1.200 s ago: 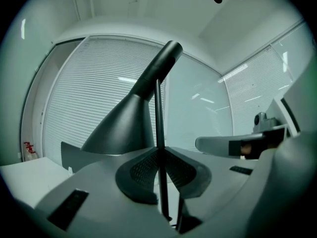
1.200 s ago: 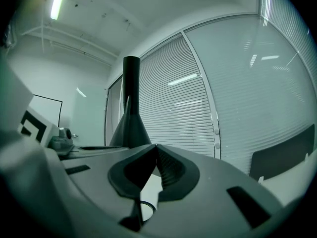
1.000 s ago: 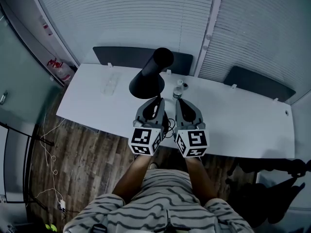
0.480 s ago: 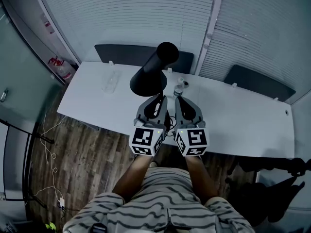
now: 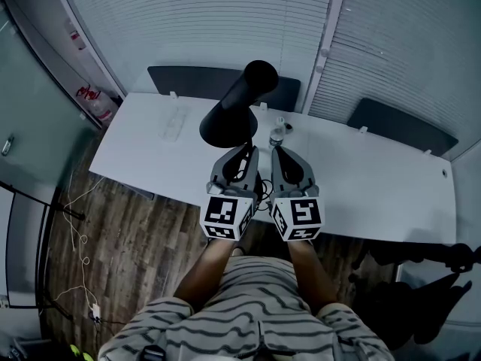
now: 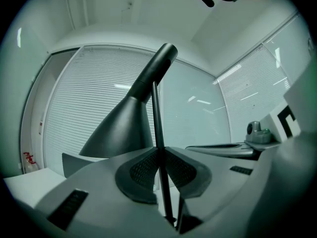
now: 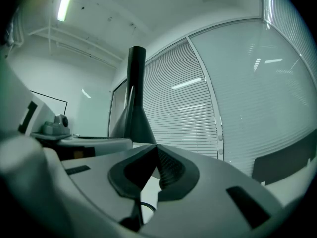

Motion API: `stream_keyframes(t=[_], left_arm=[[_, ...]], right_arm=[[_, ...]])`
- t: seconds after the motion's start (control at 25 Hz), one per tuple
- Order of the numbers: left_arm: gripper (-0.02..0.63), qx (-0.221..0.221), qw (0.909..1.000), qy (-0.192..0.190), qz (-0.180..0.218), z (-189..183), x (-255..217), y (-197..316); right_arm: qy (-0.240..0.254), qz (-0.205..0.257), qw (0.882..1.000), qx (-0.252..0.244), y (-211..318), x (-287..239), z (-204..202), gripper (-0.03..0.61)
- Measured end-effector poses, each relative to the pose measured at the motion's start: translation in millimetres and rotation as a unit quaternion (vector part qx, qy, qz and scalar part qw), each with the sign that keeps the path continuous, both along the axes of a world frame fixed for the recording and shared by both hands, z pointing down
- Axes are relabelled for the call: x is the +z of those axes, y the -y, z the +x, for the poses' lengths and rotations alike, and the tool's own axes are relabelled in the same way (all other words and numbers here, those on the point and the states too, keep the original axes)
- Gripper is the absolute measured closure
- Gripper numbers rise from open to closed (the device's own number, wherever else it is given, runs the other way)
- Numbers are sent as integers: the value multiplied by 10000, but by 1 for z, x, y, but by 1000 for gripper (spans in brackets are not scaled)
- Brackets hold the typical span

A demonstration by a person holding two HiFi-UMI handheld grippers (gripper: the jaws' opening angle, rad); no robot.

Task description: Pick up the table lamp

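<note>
Over on the left of the white table [image 5: 143, 156] there's some clear plastic thing [image 5: 174, 122], can't tell what. Then the black table lamp [image 5: 229, 119], its cone shade up over the table's middle. The left gripper [image 5: 242, 156] is clamped tight on the lamp's thin stem [image 6: 157, 123]. A small bottle [image 5: 276, 137] stands just right of the shade. The right gripper [image 5: 279, 156] sits beside the left one, jaws pressed together on nothing.
</note>
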State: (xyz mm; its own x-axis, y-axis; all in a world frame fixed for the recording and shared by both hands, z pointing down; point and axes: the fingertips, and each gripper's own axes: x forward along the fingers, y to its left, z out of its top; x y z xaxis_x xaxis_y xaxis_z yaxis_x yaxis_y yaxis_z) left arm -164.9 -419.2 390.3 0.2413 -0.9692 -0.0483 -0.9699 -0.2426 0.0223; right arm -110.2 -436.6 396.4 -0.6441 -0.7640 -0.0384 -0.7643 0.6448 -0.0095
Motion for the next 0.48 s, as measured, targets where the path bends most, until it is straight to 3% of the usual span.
stream_keyframes(t=[0.48], left_arm=[[569,-27,10000,9,28,3,0,-2]], right_arm=[[60,58,10000,-18,-3,-3,3,566]])
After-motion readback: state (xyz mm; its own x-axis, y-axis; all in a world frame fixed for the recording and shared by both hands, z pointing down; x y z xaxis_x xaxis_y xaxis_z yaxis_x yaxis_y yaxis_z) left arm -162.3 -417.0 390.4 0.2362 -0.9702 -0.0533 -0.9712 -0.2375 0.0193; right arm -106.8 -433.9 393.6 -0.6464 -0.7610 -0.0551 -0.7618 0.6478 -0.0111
